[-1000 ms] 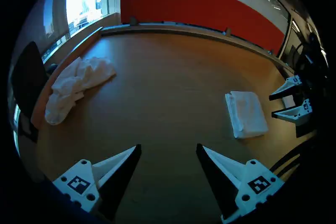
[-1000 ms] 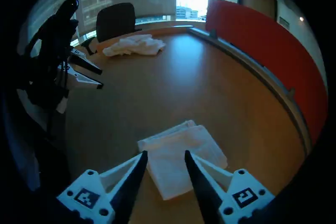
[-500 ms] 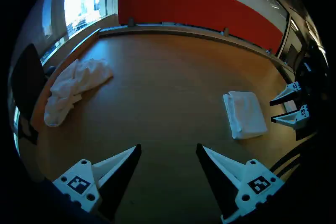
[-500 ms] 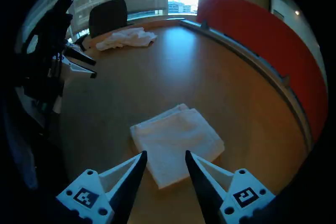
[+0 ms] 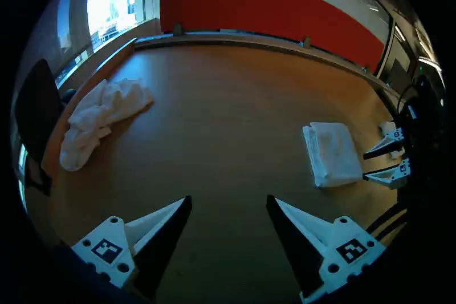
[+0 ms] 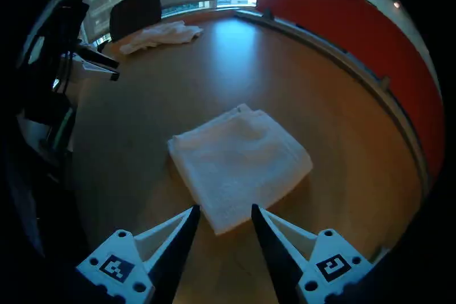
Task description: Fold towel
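**Item 1.** White folded terry towel (image 6: 239, 164): a flat, squared packet at mid-frame in the right gripper view and at right of centre in the left gripper view (image 5: 332, 153). It lies on the brown wooden table (image 5: 228, 110).

**Item 2.** Right gripper (image 6: 224, 207): fingers parted, holding nothing. It has drawn back over the last second. The towel, formerly low between the fingers, now lies clear ahead with only its near corner at the tips.

**Item 3.** Left gripper (image 5: 228, 198): fingers spread wide and empty, at bottom centre over bare table.

**Item 4.** White crumpled towel (image 5: 100, 118): a loose heap at left, well apart from the packet.

**Assessment.** This towel appears finished and released. The heap is probably next.
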`<state>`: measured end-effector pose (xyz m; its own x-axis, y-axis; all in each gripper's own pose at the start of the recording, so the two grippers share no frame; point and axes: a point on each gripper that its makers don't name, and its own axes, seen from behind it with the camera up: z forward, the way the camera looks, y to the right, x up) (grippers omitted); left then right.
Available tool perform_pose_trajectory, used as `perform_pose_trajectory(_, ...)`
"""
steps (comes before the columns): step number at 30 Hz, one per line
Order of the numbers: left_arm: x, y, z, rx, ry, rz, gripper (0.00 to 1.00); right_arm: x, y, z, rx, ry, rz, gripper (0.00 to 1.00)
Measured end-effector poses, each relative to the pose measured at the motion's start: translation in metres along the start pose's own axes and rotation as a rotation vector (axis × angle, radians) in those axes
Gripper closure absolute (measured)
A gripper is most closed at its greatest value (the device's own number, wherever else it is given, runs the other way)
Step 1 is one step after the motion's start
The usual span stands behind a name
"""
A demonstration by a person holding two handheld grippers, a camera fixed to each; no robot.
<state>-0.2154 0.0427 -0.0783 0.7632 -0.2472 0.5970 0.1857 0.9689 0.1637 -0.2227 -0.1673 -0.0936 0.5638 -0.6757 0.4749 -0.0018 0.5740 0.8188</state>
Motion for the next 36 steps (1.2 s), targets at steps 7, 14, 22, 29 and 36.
perform_pose_trajectory(7,0.0,0.0,0.0,0.0,-0.001,0.003,0.03,-0.019,0.002,0.006,-0.019,-0.025,0.022,0.32)
perform_pose_trajectory(14,0.002,0.002,0.0,-0.003,0.002,0.004,0.03,-0.024,0.002,0.01,-0.027,-0.029,0.039,0.42)
perform_pose_trajectory(22,0.002,0.005,-0.001,-0.007,0.004,0.006,0.03,-0.029,-0.001,0.014,-0.033,-0.035,0.057,0.73)
perform_pose_trajectory(29,0.002,0.004,-0.001,-0.005,0.004,0.008,0.03,-0.031,0.001,0.013,-0.048,-0.034,0.072,0.9)
perform_pose_trajectory(36,0.002,0.006,-0.001,-0.008,0.005,0.01,0.03,-0.029,0.002,0.008,-0.036,-0.033,0.094,0.94)
